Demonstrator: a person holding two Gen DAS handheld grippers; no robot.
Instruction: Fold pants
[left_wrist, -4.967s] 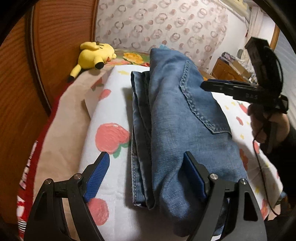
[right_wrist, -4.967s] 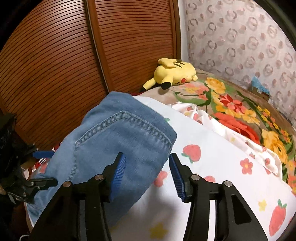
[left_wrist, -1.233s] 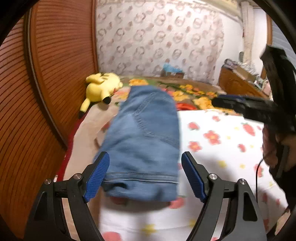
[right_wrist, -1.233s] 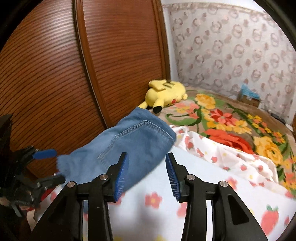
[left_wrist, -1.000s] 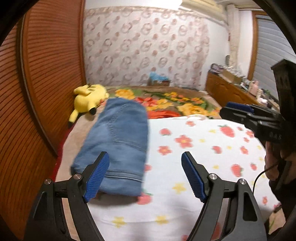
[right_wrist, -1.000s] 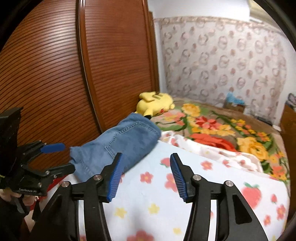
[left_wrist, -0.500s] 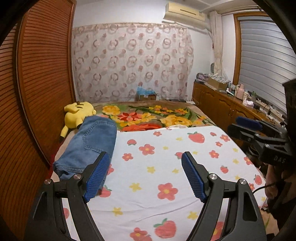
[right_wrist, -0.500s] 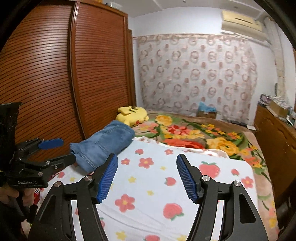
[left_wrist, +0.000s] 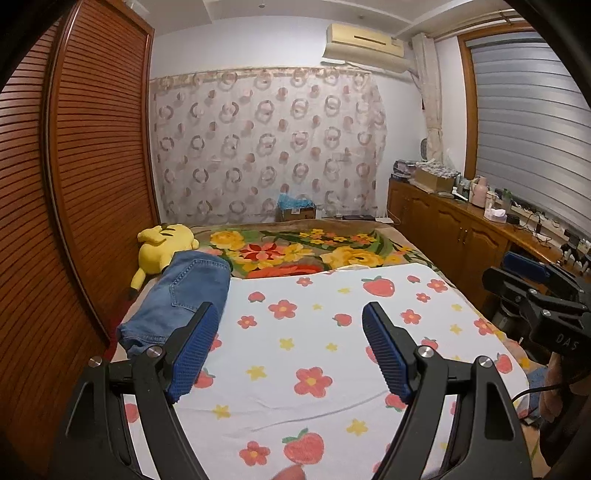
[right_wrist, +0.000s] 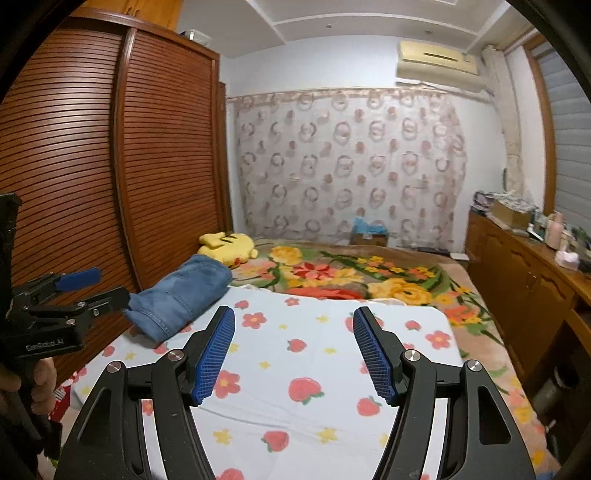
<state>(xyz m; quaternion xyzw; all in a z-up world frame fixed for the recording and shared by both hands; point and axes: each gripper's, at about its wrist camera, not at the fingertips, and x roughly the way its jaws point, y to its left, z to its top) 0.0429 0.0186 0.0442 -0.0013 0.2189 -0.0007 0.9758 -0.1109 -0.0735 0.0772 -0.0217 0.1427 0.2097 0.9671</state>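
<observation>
— What are the pants (left_wrist: 181, 299) looking like from your end?

— I'm seeing a compact folded bundle of blue denim, several layers thick, with a stitched back pocket facing up. The rounded fold is sitting at the far end and the hemmed edges are stacking at the near end.

— Which way is it lying?

— Its long axis is running away from me, along the left edge of the bed, beside the wardrobe (left_wrist: 92, 158). The far end is lying right by the yellow plush (left_wrist: 162, 245), though I cannot tell if they touch. The near end is resting on the strawberry sheet (left_wrist: 332, 350).

— And the grippers?

— I'm holding the left gripper (left_wrist: 288, 354) above the sheet with its jaws spread wide, gripping nothing. The right gripper (right_wrist: 293, 356) is likewise hovering over the sheet, jaws wide and empty. Both are sitting well apart from the pants.
</observation>
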